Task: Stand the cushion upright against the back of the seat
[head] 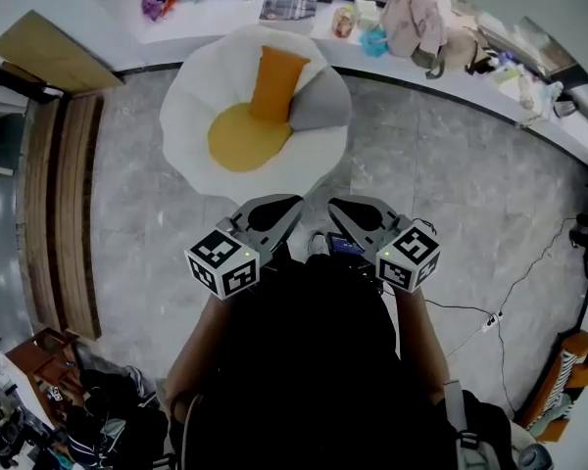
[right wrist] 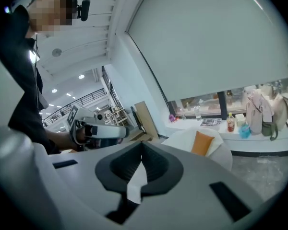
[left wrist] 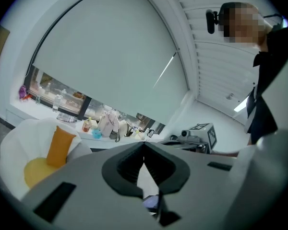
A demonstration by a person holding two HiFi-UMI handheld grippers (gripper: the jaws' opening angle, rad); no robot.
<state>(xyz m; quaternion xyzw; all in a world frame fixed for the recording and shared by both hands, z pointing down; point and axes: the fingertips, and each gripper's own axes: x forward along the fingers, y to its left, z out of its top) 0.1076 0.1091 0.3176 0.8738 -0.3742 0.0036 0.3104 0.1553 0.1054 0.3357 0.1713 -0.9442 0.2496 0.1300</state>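
Your left tongs [left wrist: 144, 150] are pressed together with nothing between them, and your right tongs [right wrist: 142, 150] are likewise closed and empty. You hold both side by side, close in front of your body, with their tips near each other but apart. Ahead of both tongs, well apart from them, stands the white chair [head: 201, 96]. The orange cushion [head: 276, 83] stands upright on it, leaning against the chair's back, its lower edge on the round yellow seat pad [head: 237, 140]. A grey cushion [head: 323, 101] sits just beside it, on the right tongs' side. Beyond the chair, a long white surface [head: 225, 16] carries a pale bag [head: 412, 18] and a small bottle [right wrist: 230, 122].
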